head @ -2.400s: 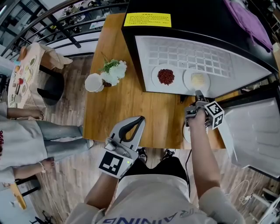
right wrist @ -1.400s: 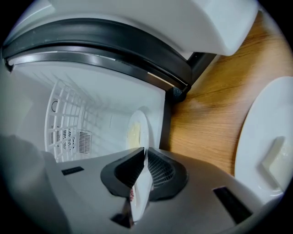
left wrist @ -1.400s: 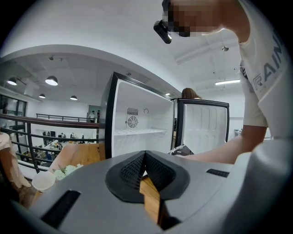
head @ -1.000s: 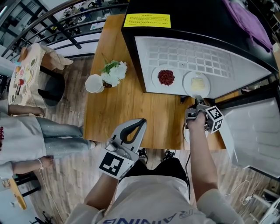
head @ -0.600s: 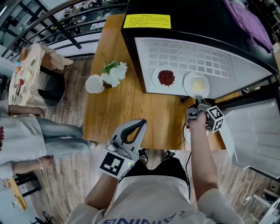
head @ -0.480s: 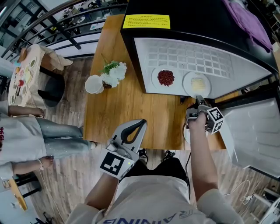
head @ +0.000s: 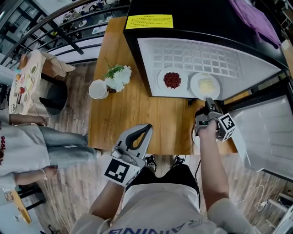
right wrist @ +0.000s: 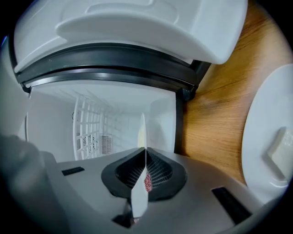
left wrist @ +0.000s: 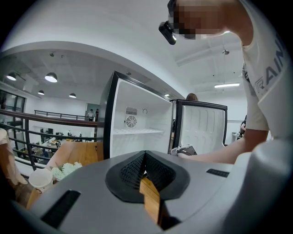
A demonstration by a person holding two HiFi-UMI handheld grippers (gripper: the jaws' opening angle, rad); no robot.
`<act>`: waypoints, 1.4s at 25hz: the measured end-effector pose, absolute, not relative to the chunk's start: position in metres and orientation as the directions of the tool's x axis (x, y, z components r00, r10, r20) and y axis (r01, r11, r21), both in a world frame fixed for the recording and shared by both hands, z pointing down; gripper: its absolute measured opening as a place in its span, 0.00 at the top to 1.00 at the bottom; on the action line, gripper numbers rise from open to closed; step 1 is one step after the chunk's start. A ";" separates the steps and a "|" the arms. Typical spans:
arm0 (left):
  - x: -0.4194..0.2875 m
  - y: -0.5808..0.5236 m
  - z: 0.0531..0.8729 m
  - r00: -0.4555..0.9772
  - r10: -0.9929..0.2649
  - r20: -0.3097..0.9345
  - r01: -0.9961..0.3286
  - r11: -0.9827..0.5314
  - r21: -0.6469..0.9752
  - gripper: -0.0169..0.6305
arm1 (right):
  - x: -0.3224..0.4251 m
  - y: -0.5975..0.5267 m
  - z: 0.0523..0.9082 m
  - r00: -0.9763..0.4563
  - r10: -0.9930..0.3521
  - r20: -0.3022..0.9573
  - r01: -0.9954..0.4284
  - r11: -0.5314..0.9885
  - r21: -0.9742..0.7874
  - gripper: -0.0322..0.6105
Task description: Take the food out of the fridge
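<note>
White and shallow, the yellow-food plate is seen inside the fridge, on the white floor at the front right, close to the opening. Its near rim is pinched by the right gripper. In the right gripper view the plate is shown edge-on, running straight up between the jaws, which are pressed nearly together on it.

Change noted: against the earlier head views the gripper is kept at the same rim spot, but the jaws have just been closing with the rim between them. A loose approach has become a firm clamp. The plate looks barely shifted on the floor, if at all.

Judged stage: grasp done, withdrawal not yet done. A level pull-out toward the table is expected next, and the portion could be spilled by any tilt.

Containers:
- The bean plate, heaped with red beans, is left just beside the held plate on its left, untouched and inside the fridge.
- A third white plate with one pale chunk is already set on the table by the fridge front, under the right hand.
- A white cup and a flower bunch are placed well apart at the table's left edge; the cup's contents cannot be told.

The fridge door is swung wide open at right. The left gripper is held back near the body, jaws together, nothing in them.
</note>
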State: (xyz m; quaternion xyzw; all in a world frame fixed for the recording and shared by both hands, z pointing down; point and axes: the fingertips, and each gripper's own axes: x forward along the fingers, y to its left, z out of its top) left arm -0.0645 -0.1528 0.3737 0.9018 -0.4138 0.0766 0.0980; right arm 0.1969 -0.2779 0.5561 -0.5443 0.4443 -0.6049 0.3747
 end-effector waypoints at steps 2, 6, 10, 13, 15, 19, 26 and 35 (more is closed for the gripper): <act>-0.066 -0.153 0.374 0.651 -0.731 0.205 -0.756 -0.650 0.082 0.96 | 0.194 -0.270 0.550 -0.144 -0.936 0.322 -0.038 -0.320 -0.947 0.91; -0.071 -0.152 0.373 0.655 -0.731 0.191 -0.753 -0.653 0.082 0.96 | 0.187 -0.247 0.536 -0.172 -0.937 0.305 -0.042 -0.302 -0.952 0.91; -0.078 -0.151 0.368 0.685 -0.707 0.175 -0.724 -0.688 0.051 0.96 | 0.173 -0.220 0.517 -0.189 -0.943 0.274 -0.045 -0.271 -0.962 0.91; -0.082 -0.146 0.367 0.712 -0.682 0.169 -0.696 -0.717 0.040 0.96 | 0.161 -0.197 0.505 -0.194 -0.945 0.265 -0.053 -0.260 -0.964 0.91; -0.085 -0.142 0.368 0.727 -0.665 0.170 -0.679 -0.733 0.040 0.96 | 0.153 -0.181 0.500 -0.199 -0.946 0.256 -0.048 -0.251 -0.967 0.91; -0.086 -0.132 0.368 0.740 -0.651 0.168 -0.666 -0.744 0.050 0.96 | 0.139 -0.157 0.496 -0.228 -0.943 0.243 -0.052 -0.237 -0.970 0.91; -0.072 -0.101 0.360 0.737 -0.658 0.157 -0.669 -0.743 0.024 0.96 | 0.129 -0.120 0.498 -0.302 -0.924 0.236 -0.066 -0.227 -0.972 0.91; -0.069 -0.046 0.344 0.645 -0.751 0.140 -0.759 -0.651 0.008 0.96 | 0.122 -0.081 0.496 -0.410 -0.882 0.234 -0.075 -0.223 -0.972 0.91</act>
